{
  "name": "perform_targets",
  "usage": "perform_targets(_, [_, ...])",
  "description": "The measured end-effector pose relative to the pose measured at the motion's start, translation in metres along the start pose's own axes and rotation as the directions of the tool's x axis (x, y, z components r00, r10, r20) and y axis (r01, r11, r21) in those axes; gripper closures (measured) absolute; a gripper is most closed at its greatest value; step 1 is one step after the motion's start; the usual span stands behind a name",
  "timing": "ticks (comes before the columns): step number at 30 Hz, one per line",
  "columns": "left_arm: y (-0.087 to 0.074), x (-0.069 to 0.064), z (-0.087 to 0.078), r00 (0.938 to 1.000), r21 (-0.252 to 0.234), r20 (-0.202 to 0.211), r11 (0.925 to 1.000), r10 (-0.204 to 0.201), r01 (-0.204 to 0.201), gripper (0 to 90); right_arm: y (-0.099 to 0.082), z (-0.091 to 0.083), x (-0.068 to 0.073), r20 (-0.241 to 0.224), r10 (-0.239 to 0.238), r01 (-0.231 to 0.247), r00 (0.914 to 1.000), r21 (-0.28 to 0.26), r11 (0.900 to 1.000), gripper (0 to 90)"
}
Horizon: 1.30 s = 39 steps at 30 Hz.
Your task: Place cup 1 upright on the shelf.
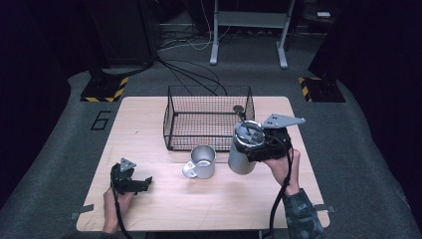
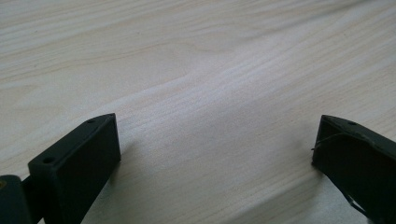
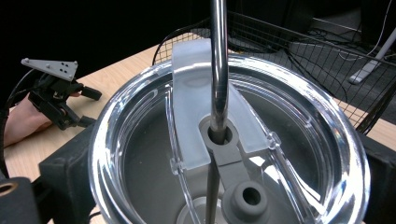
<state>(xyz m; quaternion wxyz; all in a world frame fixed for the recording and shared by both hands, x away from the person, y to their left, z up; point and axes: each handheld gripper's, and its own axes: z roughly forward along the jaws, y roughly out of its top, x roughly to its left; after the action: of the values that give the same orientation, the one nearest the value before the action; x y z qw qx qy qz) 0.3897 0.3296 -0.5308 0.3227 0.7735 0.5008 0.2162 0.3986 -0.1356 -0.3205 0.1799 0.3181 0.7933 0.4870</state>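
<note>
A steel tumbler [image 1: 241, 158] with a clear lid [image 3: 233, 140] and a metal straw [image 3: 218, 60] hangs tilted above the table's right half. My right gripper [image 1: 260, 143] is shut on it just under the lid, one black jaw on each side of it in the right gripper view [image 3: 224, 186]. A metal mug [image 1: 201, 162] with a handle stands on the table just left of the tumbler. My left gripper [image 1: 133, 182] rests on the table near the front left, open with only bare wood between its jaws [image 2: 215, 149]. It appears in the right gripper view too [image 3: 60, 105].
A black wire basket [image 1: 209, 119] stands at the back middle of the wooden table [image 1: 164, 204], right behind the mug and tumbler. Cables and a grey stand lie on the floor beyond. Dark floor surrounds the table.
</note>
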Motion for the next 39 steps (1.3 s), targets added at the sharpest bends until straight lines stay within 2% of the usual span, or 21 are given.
perform_targets(14, [0.0, 0.0, 0.0, 1.0, -0.001, 0.001, 1.0, 0.0, 0.0, 0.6, 0.026, 0.002, -0.005, 0.0, -0.019, 0.019, 0.9998, -0.006, 0.9998, 3.5])
perform_targets(28, [0.0, 0.0, 0.0, 1.0, 0.0, 0.001, 1.0, 0.0, 0.0, 0.6, 0.039, 0.005, -0.011, 0.012, -0.031, 0.031, 0.9994, -0.004, 0.9995, 3.5])
perform_targets(34, [0.0, 0.0, 0.0, 1.0, 0.001, 0.001, 1.0, 0.0, 0.0, 0.6, 0.053, 0.005, -0.014, 0.017, -0.044, 0.044, 0.9989, -0.013, 0.9989, 3.5])
perform_targets(39, [0.0, 0.0, 0.0, 1.0, 0.001, 0.001, 1.0, -0.001, 0.001, 0.6, 0.06, 0.007, -0.017, 0.016, -0.035, 0.035, 0.9993, -0.018, 0.9992, 3.5])
